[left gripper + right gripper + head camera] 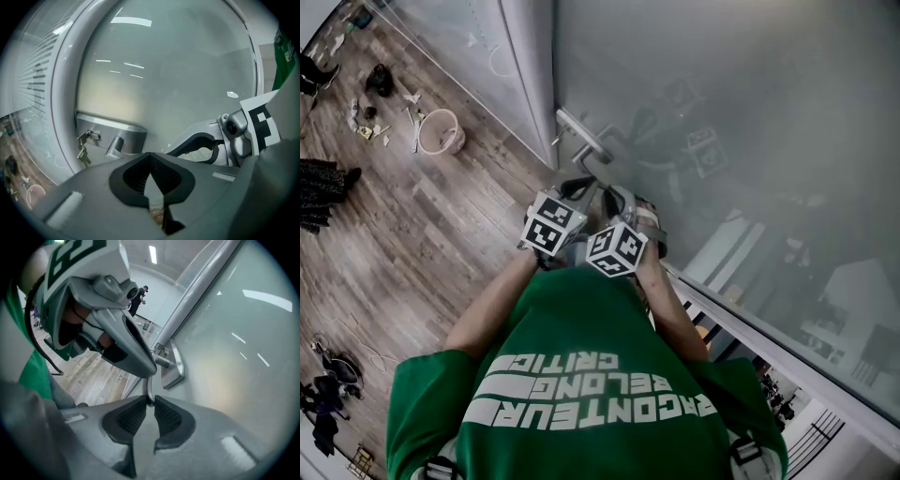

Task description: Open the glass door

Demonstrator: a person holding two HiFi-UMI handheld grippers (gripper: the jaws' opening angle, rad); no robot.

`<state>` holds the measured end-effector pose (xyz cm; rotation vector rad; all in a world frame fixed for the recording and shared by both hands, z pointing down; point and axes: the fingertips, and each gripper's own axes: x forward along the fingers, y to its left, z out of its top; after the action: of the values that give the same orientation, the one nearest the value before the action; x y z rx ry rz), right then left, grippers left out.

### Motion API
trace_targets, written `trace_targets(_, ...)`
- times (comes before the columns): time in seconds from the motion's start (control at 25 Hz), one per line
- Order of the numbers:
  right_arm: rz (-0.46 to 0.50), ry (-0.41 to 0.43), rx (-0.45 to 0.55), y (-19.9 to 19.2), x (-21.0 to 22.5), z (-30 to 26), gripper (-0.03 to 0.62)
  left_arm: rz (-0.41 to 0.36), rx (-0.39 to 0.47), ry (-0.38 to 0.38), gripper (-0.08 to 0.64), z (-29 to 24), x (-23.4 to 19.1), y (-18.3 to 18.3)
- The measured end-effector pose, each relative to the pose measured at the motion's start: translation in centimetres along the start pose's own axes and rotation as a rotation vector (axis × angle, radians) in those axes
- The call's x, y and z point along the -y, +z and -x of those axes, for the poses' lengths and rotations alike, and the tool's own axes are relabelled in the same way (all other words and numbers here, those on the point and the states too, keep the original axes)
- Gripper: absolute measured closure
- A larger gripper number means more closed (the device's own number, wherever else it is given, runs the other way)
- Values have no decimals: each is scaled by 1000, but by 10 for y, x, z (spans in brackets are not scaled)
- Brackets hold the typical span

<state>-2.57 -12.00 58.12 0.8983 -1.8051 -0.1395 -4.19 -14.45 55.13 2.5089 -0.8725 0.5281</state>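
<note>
— Two claws at one handle: state of each?

— Right claw (150,404): jaws clamped on the free end of the handle lever (148,390). The thin metal strip sits pinched between the two ribbed pads. Left claw (151,157): jaws together, nothing between them.

— Where is the lever, and how does it lie?

— Directly ahead of the right claw's jaws. Its long axis runs from the jaws forward to the spindle on the backplate (174,367), close along the face of the glass door (234,357). The right gripper view meets it edge-on. Seen from the left claw, the lever drops out of sight behind the claw's own body, ahead and left of the jaw tips. Keys (83,151) hang from the backplate further left.

— Relation between the claws?

— The left claw lies just above and left of the right claw's jaws, over the spindle. Whether it touches the lever cannot be told.

— Edges and room?

— The door frame (530,66) stands just beyond the backplate. Frosted glass fills everything ahead and right of both claws. Open wooden floor (441,234) lies left of the left claw, with a bucket (441,131) well apart from the handle.
</note>
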Motion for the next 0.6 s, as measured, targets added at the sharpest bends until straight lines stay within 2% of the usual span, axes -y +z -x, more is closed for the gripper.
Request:
trace_targets(0.28,-25,39,-10,-10,-9,-22,550,0,-69,9,543,-9,-1,-10)
trace_targets(0.4,-40,37,3,-18,-12,-36,549,6,-75,19,543,-14,-6,-15)
trace_targets(0.6,-57,81,16,-12,-13,-56,548,20,-71,29,543,-12,-19,-10)
